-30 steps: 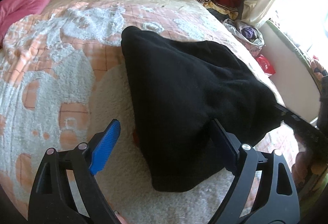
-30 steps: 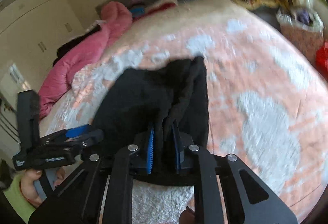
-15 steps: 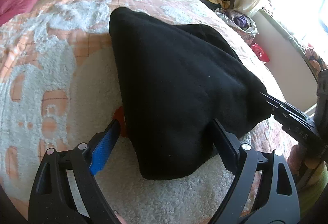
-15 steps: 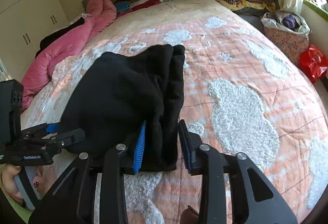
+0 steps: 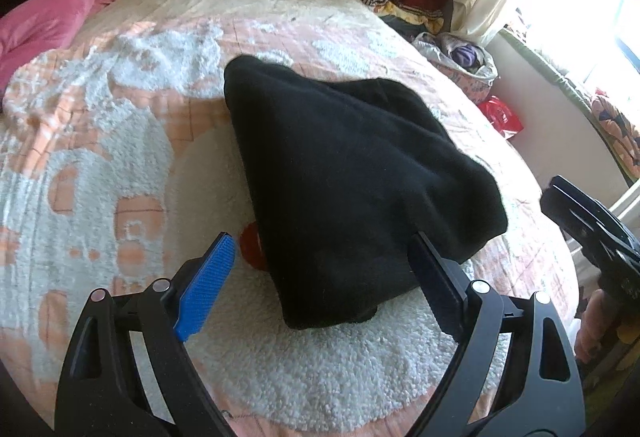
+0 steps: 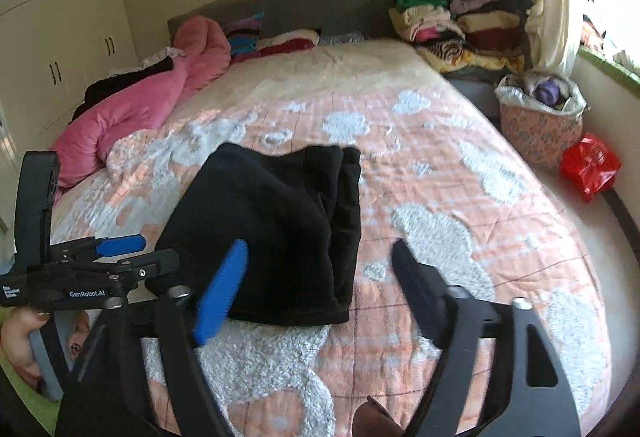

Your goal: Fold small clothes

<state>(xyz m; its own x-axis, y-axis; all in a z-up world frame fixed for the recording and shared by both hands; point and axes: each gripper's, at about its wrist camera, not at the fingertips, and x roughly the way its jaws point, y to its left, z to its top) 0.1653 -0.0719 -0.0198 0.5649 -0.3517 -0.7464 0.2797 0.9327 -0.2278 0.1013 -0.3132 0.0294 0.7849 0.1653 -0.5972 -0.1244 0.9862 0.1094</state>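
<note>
Released just now, right gripper [image 6: 320,285] jaws have been opening, empty; we see the garment [image 6: 276,233] ahead-left, long axis running away, between wide, empty left gripper [image 5: 320,277] jaws.

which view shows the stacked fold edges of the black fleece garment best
The right wrist view: the folded black fleece garment lies whole on the bed, its layered edges visible on its right side. The left wrist view shows only a smooth dark mound.

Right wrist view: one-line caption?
Right gripper, jaws just opened, above folded black garment on the bed.
</note>
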